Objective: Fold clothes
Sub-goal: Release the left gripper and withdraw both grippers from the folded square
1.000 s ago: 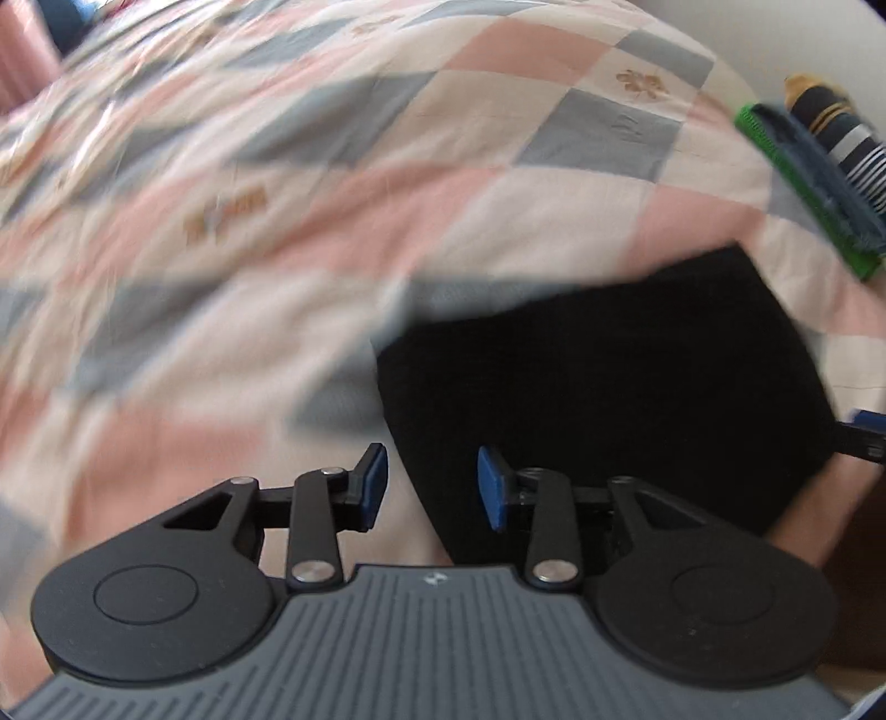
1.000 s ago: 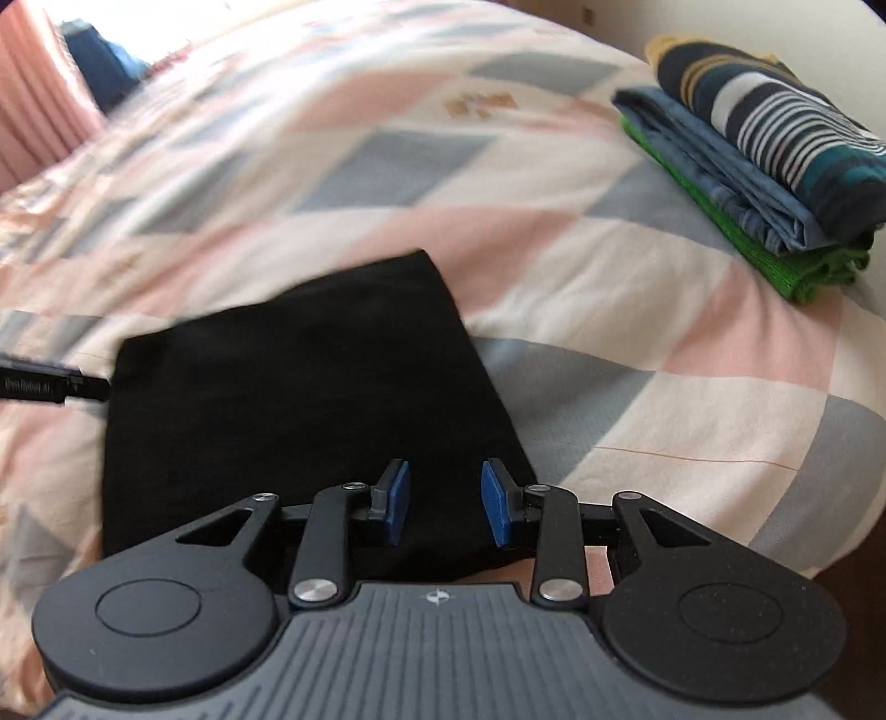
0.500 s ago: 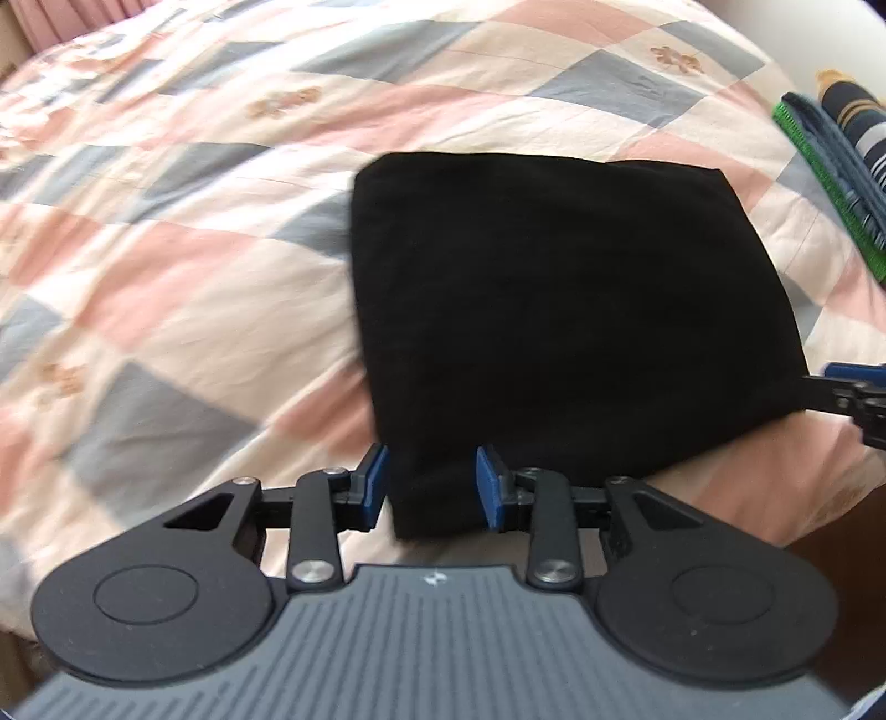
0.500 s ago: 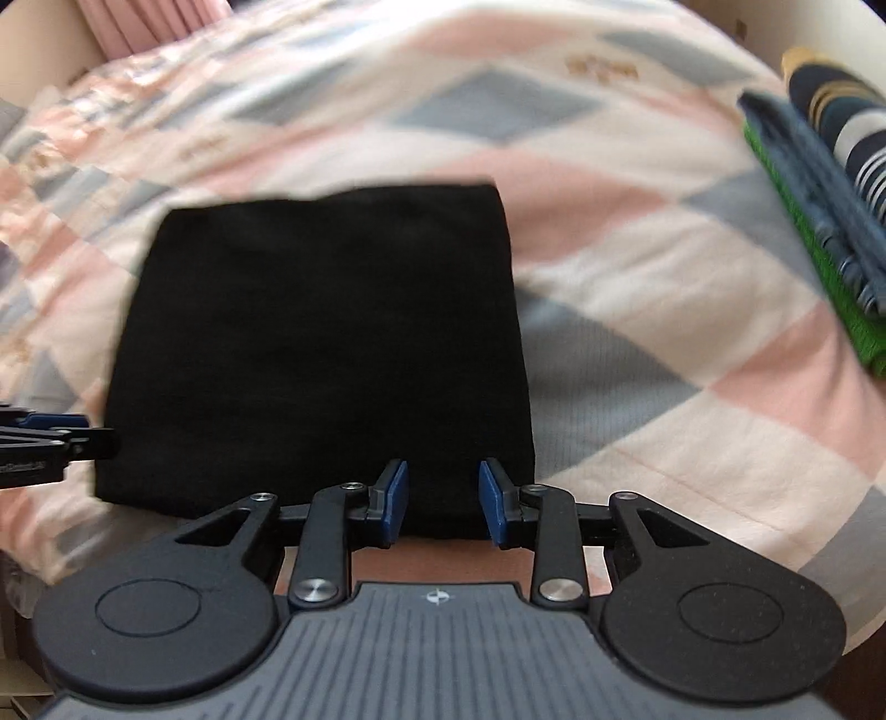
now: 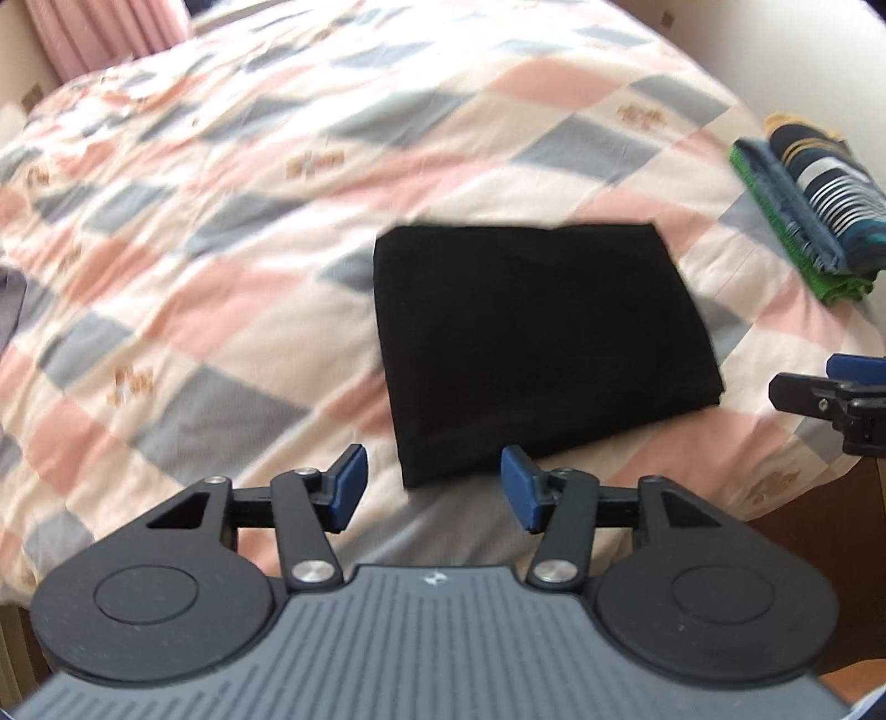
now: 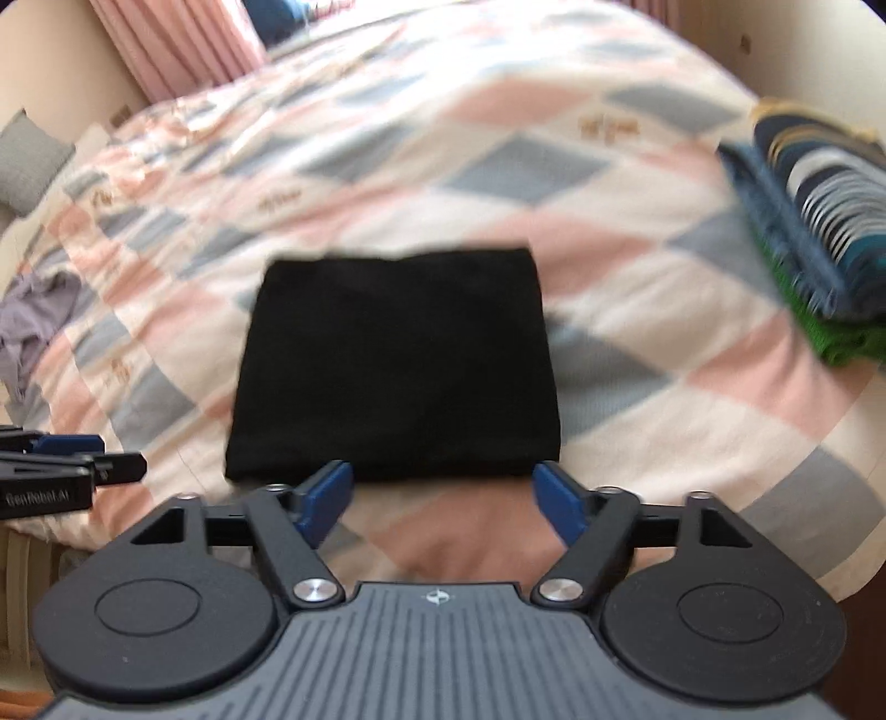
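- the black garment (image 5: 540,343) lies folded into a neat rectangle on the checked quilt (image 5: 232,232), flat, near the front edge of the bed.
- the left gripper (image 5: 432,487) hangs above the garment's near left corner, and its jaws have just been opening: the blue pads stand apart with nothing between them, only quilt and the cloth's corner showing below.
- the right gripper (image 6: 443,495) is spread wide over the garment's near edge, its jaws also just opened, empty, the pads clear of the fabric.
- in the left wrist view the right gripper's tip pokes in at the right edge, beside the garment's near right corner and not touching it.
- in the right wrist view the left gripper's fingers come in from the left edge, level with the garment's near left corner, apart from it.
- off to the right sits a stack of folded clothes (image 5: 808,210): a striped piece on top, a blue one under it, green at the bottom, well apart from the black garment.
- a crumpled lilac cloth (image 6: 33,315) lies at the far left of the quilt.
- pink curtains (image 6: 177,44) hang behind the bed.
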Demonstrator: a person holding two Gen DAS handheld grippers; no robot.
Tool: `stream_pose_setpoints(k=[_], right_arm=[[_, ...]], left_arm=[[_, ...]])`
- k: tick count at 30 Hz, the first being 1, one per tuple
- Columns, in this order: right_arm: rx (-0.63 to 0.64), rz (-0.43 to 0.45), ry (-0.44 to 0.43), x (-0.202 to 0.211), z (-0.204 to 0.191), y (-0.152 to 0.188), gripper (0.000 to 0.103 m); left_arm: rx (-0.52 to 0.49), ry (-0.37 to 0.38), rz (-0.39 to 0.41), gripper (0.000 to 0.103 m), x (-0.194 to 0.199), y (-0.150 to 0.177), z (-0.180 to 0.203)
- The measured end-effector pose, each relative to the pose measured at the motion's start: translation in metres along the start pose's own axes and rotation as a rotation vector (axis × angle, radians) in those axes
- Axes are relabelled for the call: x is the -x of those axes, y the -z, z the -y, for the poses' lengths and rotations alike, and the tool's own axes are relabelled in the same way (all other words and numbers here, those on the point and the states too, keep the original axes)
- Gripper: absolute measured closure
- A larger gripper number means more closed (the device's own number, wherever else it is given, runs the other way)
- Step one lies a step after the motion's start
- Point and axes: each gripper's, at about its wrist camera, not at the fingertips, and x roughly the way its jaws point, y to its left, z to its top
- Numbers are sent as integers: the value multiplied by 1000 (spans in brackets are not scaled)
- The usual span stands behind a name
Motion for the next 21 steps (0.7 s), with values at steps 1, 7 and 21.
stream_pose_setpoints(k=[1,7,21], right_arm=[[-3,17,7,6,-3,-2,19],[-58,37,76,21,-14,-9,17],[-91,-12,135,10,-46,-8,14]], left_arm=[[-17,6,12,51,2,-5,0],[-110,46,47,49,6,-36,-6],[-96,88,-7,44,7,-40,-30]])
